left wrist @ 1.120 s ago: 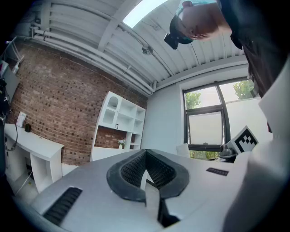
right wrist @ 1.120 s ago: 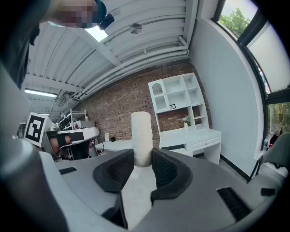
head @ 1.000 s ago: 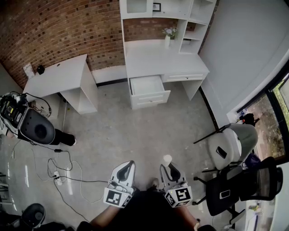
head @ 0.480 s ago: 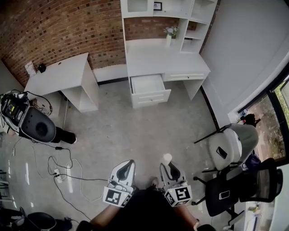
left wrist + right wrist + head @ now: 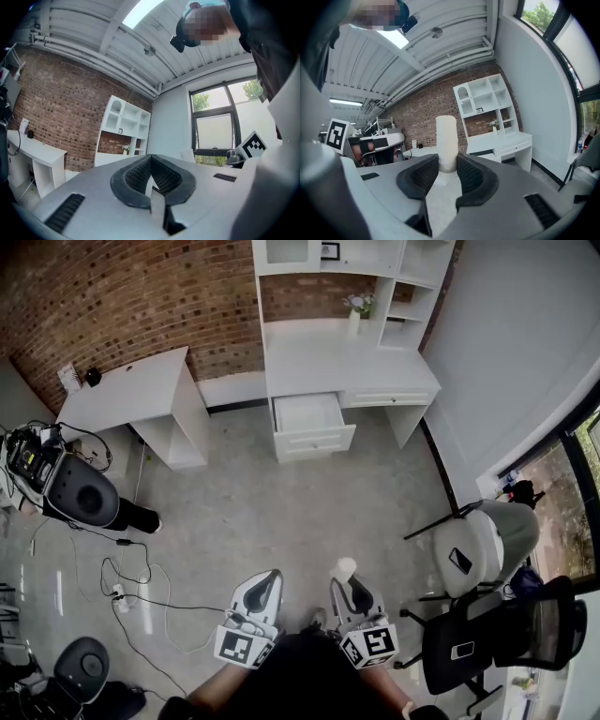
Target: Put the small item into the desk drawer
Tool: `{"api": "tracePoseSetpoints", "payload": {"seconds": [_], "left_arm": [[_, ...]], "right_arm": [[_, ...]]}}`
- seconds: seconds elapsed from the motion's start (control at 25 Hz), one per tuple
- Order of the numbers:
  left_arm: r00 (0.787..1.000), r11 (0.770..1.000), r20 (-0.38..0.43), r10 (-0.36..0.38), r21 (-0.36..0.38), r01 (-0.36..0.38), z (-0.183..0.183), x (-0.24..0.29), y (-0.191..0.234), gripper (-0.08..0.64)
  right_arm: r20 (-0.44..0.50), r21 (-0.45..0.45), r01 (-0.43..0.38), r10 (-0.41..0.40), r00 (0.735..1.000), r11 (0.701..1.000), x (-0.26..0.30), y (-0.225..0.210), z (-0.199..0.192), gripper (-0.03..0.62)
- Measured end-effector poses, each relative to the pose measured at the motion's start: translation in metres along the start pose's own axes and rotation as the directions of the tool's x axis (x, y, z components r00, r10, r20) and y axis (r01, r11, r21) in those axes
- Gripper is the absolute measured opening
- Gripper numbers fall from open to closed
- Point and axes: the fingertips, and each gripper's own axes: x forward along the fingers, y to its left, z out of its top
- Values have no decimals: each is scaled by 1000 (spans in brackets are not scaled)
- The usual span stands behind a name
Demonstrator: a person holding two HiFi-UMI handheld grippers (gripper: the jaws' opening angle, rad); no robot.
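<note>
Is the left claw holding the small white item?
No, the left claw is shut with nothing in it; the white item stands between the jaws of the right claw.

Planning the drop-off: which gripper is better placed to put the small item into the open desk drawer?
Right. The right gripper is clamped on the white cylinder; the left gripper is shut and empty. The open drawer lies ahead of both.

No readable text, no labels, no brands, no numbers or signs on anything
</note>
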Motion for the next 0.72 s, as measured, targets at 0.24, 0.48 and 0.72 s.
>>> {"api": "tracePoseSetpoints", "payload": {"seconds": [0.24, 0.48, 0.72], "left_arm": [[999, 999, -11, 42, 24, -41, -3, 10, -15, 23], [997, 997, -13, 76, 20, -76, -5, 22, -8, 23], [998, 998, -19, 57, -18, -58, -15, 52, 28, 23]], "right_arm": [[1, 6, -40, 40, 999, 999, -6, -23, 1, 138], [-16, -14, -62, 62, 998, 998, 12, -40, 1, 138], [-33, -18, -24, 24, 999, 1000, 53, -48, -2, 138]]}}
